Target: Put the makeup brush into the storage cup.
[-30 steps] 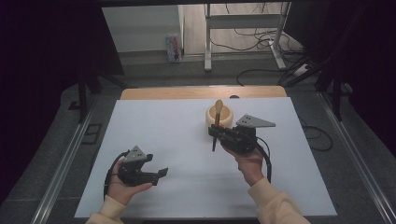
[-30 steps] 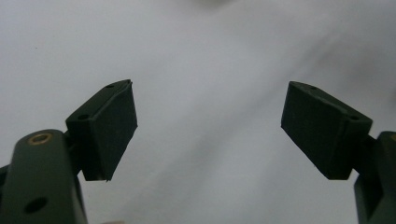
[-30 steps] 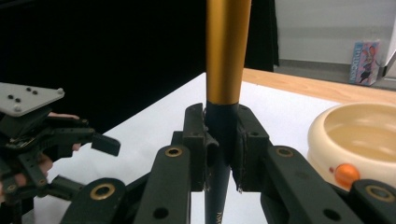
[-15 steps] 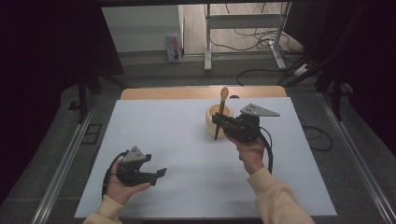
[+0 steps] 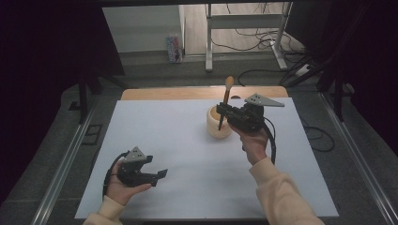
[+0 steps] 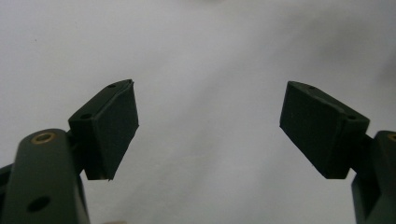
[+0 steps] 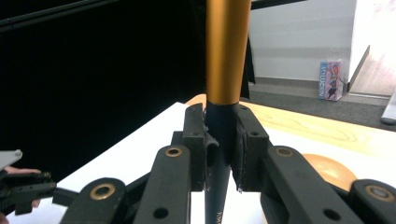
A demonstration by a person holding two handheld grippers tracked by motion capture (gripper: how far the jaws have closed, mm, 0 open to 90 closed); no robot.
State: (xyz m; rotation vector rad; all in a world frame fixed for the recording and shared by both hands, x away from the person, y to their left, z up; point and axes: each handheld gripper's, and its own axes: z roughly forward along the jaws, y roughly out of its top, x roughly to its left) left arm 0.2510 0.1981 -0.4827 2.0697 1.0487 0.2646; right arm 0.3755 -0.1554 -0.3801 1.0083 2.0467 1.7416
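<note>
My right gripper (image 5: 222,109) (image 7: 222,140) is shut on a slim brush-like tool (image 5: 225,98) (image 7: 227,51). The tool has an orange-gold upper part, a rounded brown top and a black lower handle, and it stands almost upright. Its lower tip hangs just over the near rim of a cream round cup (image 5: 216,127) (image 7: 329,171) on the white mat. My left gripper (image 5: 161,175) (image 6: 208,128) rests low on the mat at the front left, jaws wide open with nothing between them.
The white mat (image 5: 187,150) covers most of the table, and a wooden strip (image 5: 178,93) shows at its far edge. Metal rails (image 5: 70,154) run along both sides. A small colourful box (image 5: 174,48), desk legs and cables lie on the floor beyond.
My right gripper has risen and drifted to the far right with the tool, drawing it up from the cup. The left gripper has stayed put.
</note>
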